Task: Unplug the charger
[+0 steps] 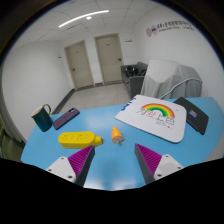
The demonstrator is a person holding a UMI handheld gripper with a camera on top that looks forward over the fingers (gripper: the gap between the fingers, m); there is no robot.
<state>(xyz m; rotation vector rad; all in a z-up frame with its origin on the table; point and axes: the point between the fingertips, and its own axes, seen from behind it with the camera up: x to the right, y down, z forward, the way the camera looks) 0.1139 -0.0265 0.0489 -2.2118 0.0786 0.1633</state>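
The charger (117, 134), as best could be told, was the small orange-and-white piece lying on the blue table (40, 150) just ahead of the gripper (111, 158), a little beyond the gap between its two fingers and touching neither; whether it was plugged into anything could not be made out. The gripper's fingers stood apart with a clear gap between them, their purple pads (76, 159) facing inward, and they held nothing. Just beyond the left finger, beside the orange piece, lay a yellow block-shaped object (79, 138), possibly a power strip, though its sockets could not be seen clearly. Further off to the left stood a dark teal cup (42, 117) with a handle, and near it a flat dark rectangular object (66, 119) lay on the table. To the right, beyond the right finger, lay a white board (155, 120) printed with a rainbow, and past it a dark laptop-like item (199, 115) sat at the table's edge. Behind the table the room showed two pale doors (93, 60), a white wall with red lettering (175, 28), and strip lights (83, 19) on the ceiling.
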